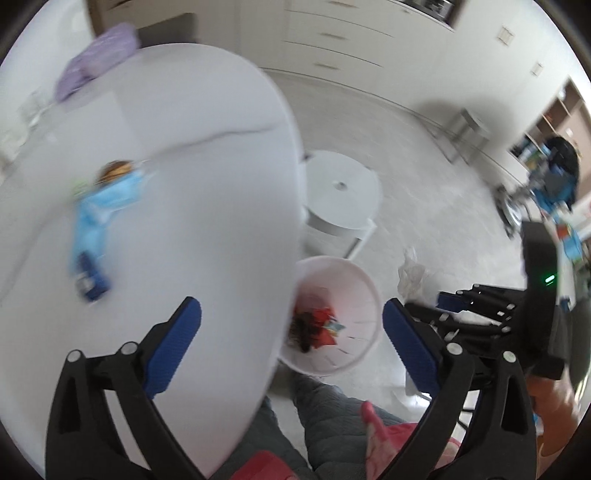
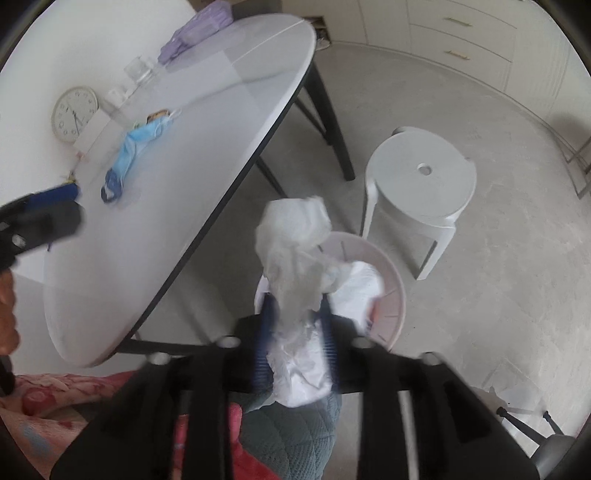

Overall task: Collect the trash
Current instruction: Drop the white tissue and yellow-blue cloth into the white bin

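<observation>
The smooth white oval table (image 2: 110,258) serves as the landmark, its thin dark edge running diagonally through the right wrist view. On its far left part stands a round white wall clock (image 2: 75,113) propped upright, with clear glassware (image 2: 139,71) and a soft lilac packet (image 2: 195,29) farther along the top. Nearer the table's middle lie crumpled, limp blue face masks (image 2: 136,147), strung out in a line whose long axis runs from the clock side toward the near edge, ending at a dark blue wrapper (image 2: 110,188). At the left edge of the table top hovers the left gripper (image 1: 291,343), seen in its own view with ribbed blue pads spread wide and nothing between them, one finger over the table and the other over the floor. Just off the table's near edge, on the pale speckled floor, sits a round white plastic bin (image 2: 391,291) with slotted walls; in the left wrist view red and dark wrappers (image 1: 314,326) lie at its bottom. Directly above the bin is the right gripper (image 2: 295,343), its jaws partly apart with a crumpled white tissue wad (image 2: 295,258) between the blue pads; whether the pads press on it I cannot tell. The wad is thin, creased and elongated, its long axis pointing away from the gripper over the bin's rim. Right of the bin, beyond the table's black legs, stands a matte white round plastic stool (image 2: 421,184) with a centre hole.
</observation>
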{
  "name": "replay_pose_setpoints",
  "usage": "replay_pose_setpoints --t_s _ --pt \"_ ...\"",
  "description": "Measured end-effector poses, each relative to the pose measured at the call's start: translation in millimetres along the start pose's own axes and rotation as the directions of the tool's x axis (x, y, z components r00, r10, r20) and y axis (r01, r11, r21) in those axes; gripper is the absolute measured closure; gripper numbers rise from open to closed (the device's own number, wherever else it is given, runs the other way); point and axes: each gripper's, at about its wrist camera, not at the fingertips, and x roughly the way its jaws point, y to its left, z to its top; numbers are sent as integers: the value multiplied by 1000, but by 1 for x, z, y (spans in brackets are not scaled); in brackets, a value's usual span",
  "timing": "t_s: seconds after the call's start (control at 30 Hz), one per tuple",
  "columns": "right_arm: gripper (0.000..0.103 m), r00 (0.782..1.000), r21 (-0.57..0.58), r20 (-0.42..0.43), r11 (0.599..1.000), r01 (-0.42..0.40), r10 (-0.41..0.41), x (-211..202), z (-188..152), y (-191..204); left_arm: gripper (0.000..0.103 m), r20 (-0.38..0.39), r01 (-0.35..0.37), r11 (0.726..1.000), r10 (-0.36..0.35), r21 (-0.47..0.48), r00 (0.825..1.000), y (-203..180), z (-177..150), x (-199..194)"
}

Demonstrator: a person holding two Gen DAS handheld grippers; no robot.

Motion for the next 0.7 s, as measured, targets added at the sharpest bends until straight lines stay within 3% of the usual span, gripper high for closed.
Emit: replay_pose_setpoints --t_s 0.1,0.13,0.27,0.43,0.7 --pt "13 999 1 -39 1000 -7 7 20 1 11 8 16 -24 997 25 -73 1000 25 -7 -13" --pt "9 999 7 -45 1000 -8 8 24 2 14 8 20 -30 995 32 -99 999 35 -10 -16" --pt "5 996 46 -83 999 -12 16 33 10 20 8 33 -49 983 56 -180 998 64 -18 -25" --pt "2 999 75 -47 997 27 -23 24 26 29 8 57 -61 967 77 -249 995 104 -23 -32" --pt "2 996 -5 17 997 82 -82 9 59 63 8 65 -97 938 125 -334 990 179 -31 -31"
